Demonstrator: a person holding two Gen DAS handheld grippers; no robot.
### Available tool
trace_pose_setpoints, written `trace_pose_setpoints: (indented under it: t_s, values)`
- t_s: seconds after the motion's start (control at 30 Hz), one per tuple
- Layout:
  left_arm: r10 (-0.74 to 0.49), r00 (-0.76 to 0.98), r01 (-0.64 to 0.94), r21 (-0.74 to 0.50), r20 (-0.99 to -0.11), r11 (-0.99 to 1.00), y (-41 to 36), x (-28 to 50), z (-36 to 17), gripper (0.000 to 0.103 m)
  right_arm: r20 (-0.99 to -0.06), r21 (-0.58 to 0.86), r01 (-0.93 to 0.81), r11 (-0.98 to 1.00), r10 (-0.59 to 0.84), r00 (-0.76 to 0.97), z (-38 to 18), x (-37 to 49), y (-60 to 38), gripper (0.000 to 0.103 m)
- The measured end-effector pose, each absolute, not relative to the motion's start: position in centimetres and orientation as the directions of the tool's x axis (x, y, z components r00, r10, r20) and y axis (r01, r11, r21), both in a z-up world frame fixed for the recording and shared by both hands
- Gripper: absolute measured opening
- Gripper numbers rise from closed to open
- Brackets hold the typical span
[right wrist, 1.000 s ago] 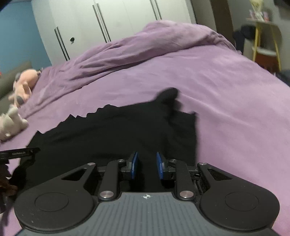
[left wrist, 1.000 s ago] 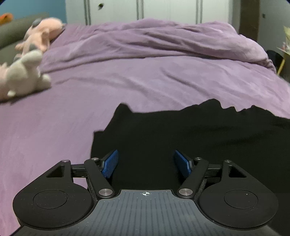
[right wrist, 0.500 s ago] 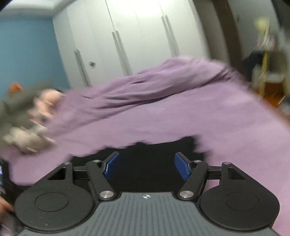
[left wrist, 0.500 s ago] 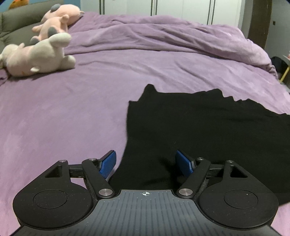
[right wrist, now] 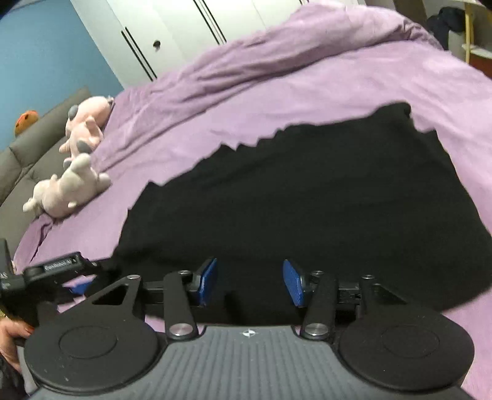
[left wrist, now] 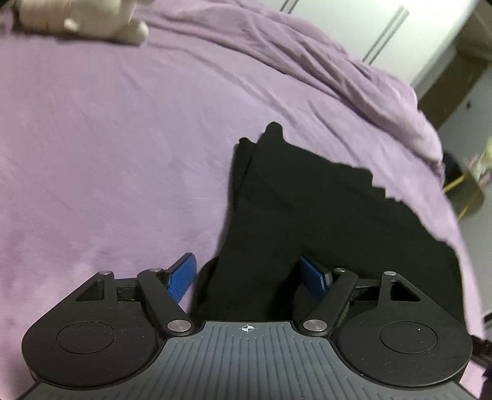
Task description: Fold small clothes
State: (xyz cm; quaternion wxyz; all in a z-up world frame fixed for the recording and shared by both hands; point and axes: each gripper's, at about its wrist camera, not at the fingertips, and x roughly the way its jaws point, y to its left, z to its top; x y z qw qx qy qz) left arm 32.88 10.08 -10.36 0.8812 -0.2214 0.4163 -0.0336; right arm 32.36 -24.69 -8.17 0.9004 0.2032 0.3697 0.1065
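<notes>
Purple bedspread spreading under everything, bunching into a rumpled duvet toward the white wardrobe doors, with a pink plush toy and a pale plush toy lying near the grey headboard (blue wall behind). Black garment lying flat on the spread, now rising as a fold between the spread pads of the left gripper, where half a second ago lying flat. Right gripper hovering open-jawed over the near hem, pads closer together than half a second ago.
</notes>
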Motion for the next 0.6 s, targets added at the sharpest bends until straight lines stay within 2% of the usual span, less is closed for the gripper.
trace_pose_setpoints:
  t_s: [0.13,0.3,0.37,0.47,0.53,0.6]
  values:
    - [-0.277,0.664,-0.131,-0.473,-0.694,0.871,9.9,34.4,-11.1,0.077,-0.629,0.435,-0.060,0.898,0.351,0.694,-8.9,33.4,-22.3,0.040]
    - [-0.353,0.652,-0.139,-0.564,-0.671,0.814,10.3,35.7,-11.9,0.051,-0.668,0.350,-0.113,0.930,0.332,0.666,-10.2,34.5,-18.1,0.038]
    - [-0.380,0.652,-0.145,-0.599,-0.657,0.787,10.7,35.8,-12.2,0.030,-0.679,0.280,-0.137,0.950,0.297,0.671,-10.4,34.3,-17.1,0.039]
    - [-0.414,0.657,-0.169,-0.659,-0.630,0.733,11.5,35.7,-12.4,0.023,-0.650,0.269,-0.126,0.955,0.277,0.708,-9.4,33.6,-17.5,0.038]
    - [-0.426,0.660,-0.174,-0.677,-0.619,0.715,11.7,35.8,-12.4,0.021,-0.626,0.276,-0.095,0.956,0.254,0.737,-9.2,33.4,-18.1,0.038]
    - [-0.428,0.659,-0.170,-0.677,-0.618,0.716,11.6,35.8,-12.3,0.020,-0.671,0.279,-0.102,0.955,0.270,0.691,-10.2,34.1,-18.1,0.038]
